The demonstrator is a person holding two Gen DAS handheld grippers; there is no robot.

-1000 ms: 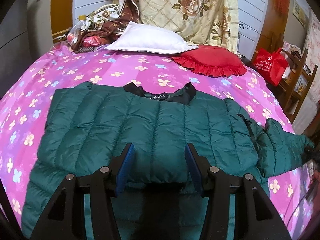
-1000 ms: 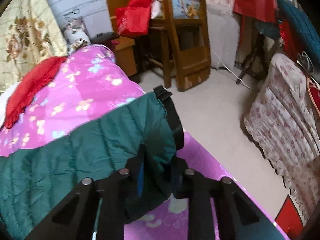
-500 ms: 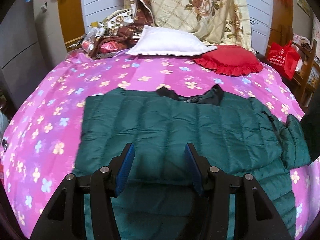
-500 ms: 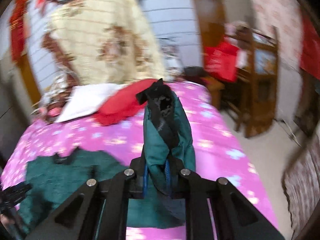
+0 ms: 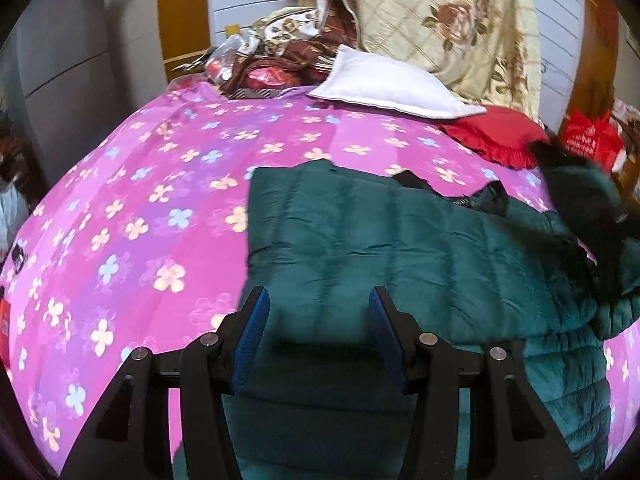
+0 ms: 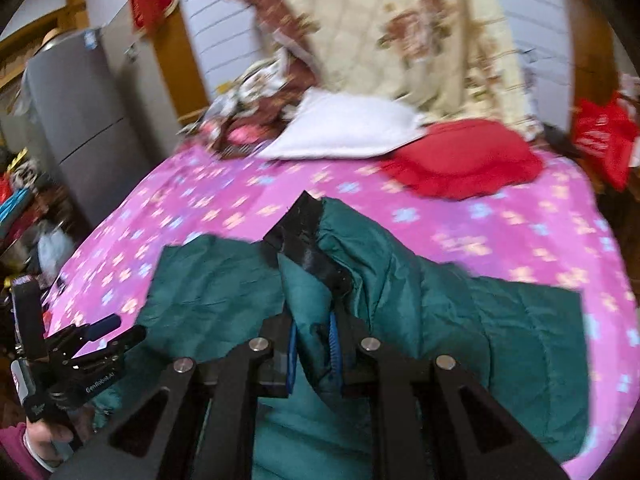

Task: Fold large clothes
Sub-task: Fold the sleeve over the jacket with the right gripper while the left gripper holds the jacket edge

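The right gripper (image 6: pixel 313 350), clamped on the jacket's (image 5: pixel 400 248) sleeve (image 6: pixel 320 264), has swung it from beside the bed (image 5: pixel 160 208) over the jacket body; left gripper (image 5: pixel 318 328) still gapes above the hem.

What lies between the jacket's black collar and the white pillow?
Only bare pink floral bedspread between the collar and white pillow, per the left wrist view.

The right claw (image 6: pixel 313 344) is clamped on a green jacket sleeve (image 6: pixel 316 268), its black cuff (image 6: pixel 304 232) pointing up over the jacket (image 6: pixel 500 328) on the pink bed (image 6: pixel 520 216). The left claw (image 6: pixel 102 332) hovers near left, jaws apart.
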